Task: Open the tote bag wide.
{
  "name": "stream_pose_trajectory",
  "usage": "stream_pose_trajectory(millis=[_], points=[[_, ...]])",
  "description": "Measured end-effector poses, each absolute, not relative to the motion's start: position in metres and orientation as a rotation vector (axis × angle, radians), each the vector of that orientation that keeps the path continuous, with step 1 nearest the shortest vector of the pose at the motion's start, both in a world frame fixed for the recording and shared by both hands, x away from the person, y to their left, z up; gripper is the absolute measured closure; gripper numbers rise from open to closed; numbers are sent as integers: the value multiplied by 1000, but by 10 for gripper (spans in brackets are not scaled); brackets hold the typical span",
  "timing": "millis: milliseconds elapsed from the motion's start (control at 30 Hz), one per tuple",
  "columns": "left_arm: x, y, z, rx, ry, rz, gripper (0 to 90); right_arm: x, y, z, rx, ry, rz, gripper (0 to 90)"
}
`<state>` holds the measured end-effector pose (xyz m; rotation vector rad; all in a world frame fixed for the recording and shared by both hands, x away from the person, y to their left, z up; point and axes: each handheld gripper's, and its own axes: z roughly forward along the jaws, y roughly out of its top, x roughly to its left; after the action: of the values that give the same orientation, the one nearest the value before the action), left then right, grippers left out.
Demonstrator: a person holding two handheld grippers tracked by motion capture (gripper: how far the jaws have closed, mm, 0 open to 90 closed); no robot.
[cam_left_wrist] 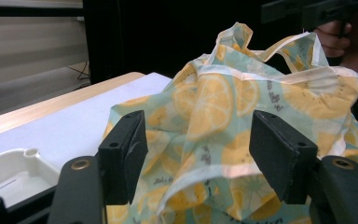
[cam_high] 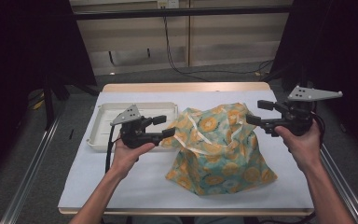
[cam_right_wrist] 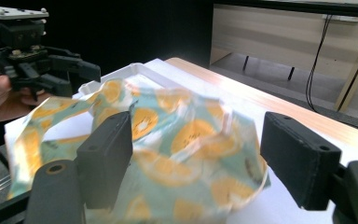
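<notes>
A cloth bag [cam_high: 214, 149] printed with yellow lemon slices on pale green stands crumpled and half-raised in the middle of the white mat. My left gripper [cam_high: 164, 126] is at the bag's left edge, open, with one fingertip close to the fabric. In the left gripper view the bag [cam_left_wrist: 214, 93] bulges between and beyond the spread jaws of that gripper [cam_left_wrist: 198, 121]. My right gripper [cam_high: 258, 112] hovers open at the bag's upper right corner. In the right gripper view its jaws [cam_right_wrist: 198, 119] stand wide apart with the blurred bag [cam_right_wrist: 177, 140] just past them.
A white plastic tray [cam_high: 103, 112] lies at the back left, behind my left hand. The white mat [cam_high: 135, 186] covers the wooden table [cam_high: 186, 87]. Metal rails run along both sides, and cables trail on the floor beyond.
</notes>
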<state>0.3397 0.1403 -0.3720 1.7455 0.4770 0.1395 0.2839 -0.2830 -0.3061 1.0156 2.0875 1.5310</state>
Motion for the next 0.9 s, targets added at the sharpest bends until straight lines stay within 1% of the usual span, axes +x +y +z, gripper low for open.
stream_pose_trajectory(millis=[200, 400, 433, 467, 500, 533, 567, 600, 633, 667, 700, 733, 767, 833, 900], points=[[344, 125, -369, 1753, 462, 146, 349, 307, -272, -306, 1037, 2112, 1517, 203], [349, 110, -370, 1769, 428, 102, 349, 322, -262, -312, 1041, 2161, 1461, 217], [350, 107, -371, 1781, 426, 98, 369, 327, -261, -316, 1039, 2188, 1463, 268], [350, 107, -371, 1781, 426, 98, 418, 327, -261, -316, 1039, 2188, 1463, 268], [350, 105, -373, 1814, 413, 99, 494, 332, -261, -321, 1035, 2213, 1463, 300], [350, 105, -373, 1814, 413, 99, 512, 334, -261, -323, 1050, 2214, 1458, 323], [351, 104, -375, 1816, 412, 78, 512, 334, -261, -323, 1050, 2214, 1458, 323], [351, 104, -376, 1820, 403, 55, 569, 336, -262, -326, 1055, 2221, 1464, 367], [352, 104, -377, 1824, 397, 18, 700, 338, -262, -331, 1058, 2236, 1480, 497], [352, 104, -377, 1824, 397, 18, 778, 338, -262, -331, 1058, 2236, 1480, 497], [352, 104, -378, 1830, 388, 7, 778, 339, -262, -332, 1042, 2254, 1486, 603], [351, 104, -377, 1842, 384, 10, 827, 339, -261, -334, 1033, 2266, 1492, 655], [349, 103, -376, 1842, 369, -1, 892, 337, -260, -335, 1012, 2292, 1507, 833], [346, 103, -374, 1835, 361, -15, 900, 333, -260, -333, 1001, 2294, 1521, 877], [344, 103, -373, 1831, 370, -13, 900, 327, -261, -330, 999, 2288, 1519, 886]])
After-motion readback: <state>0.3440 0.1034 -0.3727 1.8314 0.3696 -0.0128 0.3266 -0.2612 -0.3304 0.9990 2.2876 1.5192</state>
